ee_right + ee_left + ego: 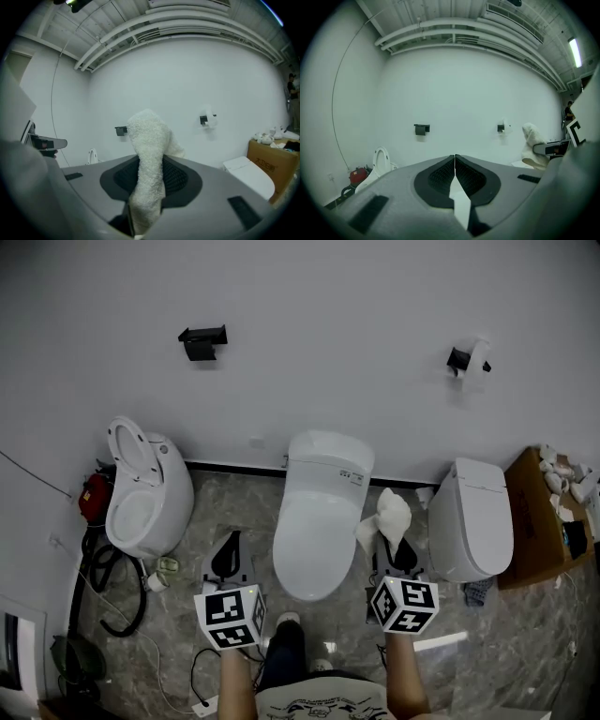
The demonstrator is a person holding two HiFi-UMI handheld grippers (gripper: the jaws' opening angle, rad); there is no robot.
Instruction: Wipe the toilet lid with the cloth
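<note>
Between right gripper (149, 185) jaws: cloth (149, 154), clamped.

The middle toilet (319, 521) stands between the open toilet (141, 493), left, and the right toilet (473, 517). A cardboard box (530, 521) lies farthest right.
</note>
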